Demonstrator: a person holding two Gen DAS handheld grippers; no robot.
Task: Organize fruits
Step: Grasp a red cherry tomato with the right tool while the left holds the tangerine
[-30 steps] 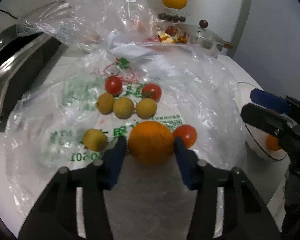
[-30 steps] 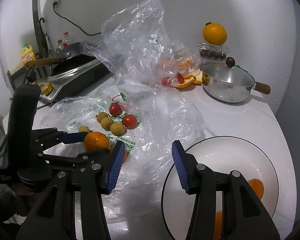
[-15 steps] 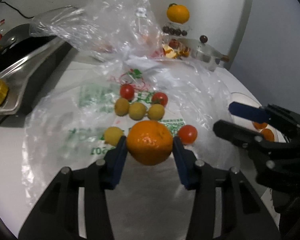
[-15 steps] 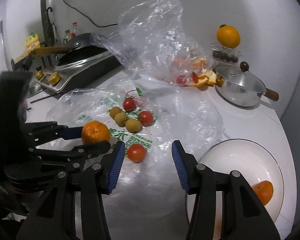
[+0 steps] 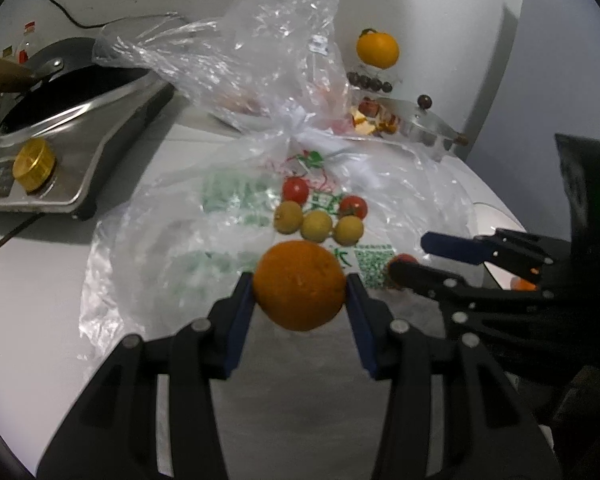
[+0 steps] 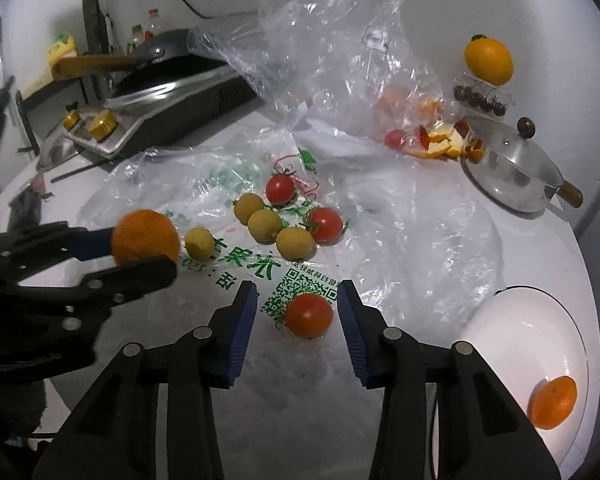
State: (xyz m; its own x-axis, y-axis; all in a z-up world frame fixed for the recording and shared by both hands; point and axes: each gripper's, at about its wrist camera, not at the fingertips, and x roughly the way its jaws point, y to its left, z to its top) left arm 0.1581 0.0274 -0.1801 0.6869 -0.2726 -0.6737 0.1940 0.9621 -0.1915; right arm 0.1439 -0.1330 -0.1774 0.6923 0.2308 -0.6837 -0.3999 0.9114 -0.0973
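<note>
Fingers: left gripper (image 5: 300,292) pinches the firm orange (image 5: 299,285) across its middle; right gripper (image 6: 297,312), jaws just closing, straddles a soft, thin-skinned tomato (image 6: 309,315) without touching — squeeze gently.

White round table (image 6: 540,248), flattened plastic bag (image 6: 400,216), white plate (image 6: 516,332), lidded steel pot (image 6: 512,176), induction cooker (image 5: 72,152)

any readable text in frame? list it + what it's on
"水果", upside down in green print, on the flat plastic bag under the fruit.
QR code on the same bag, beside the tomato: a pattern, no readable words.
Remaining green print on the bag: too blurred.
White sticker on the upright bag: too small.
</note>
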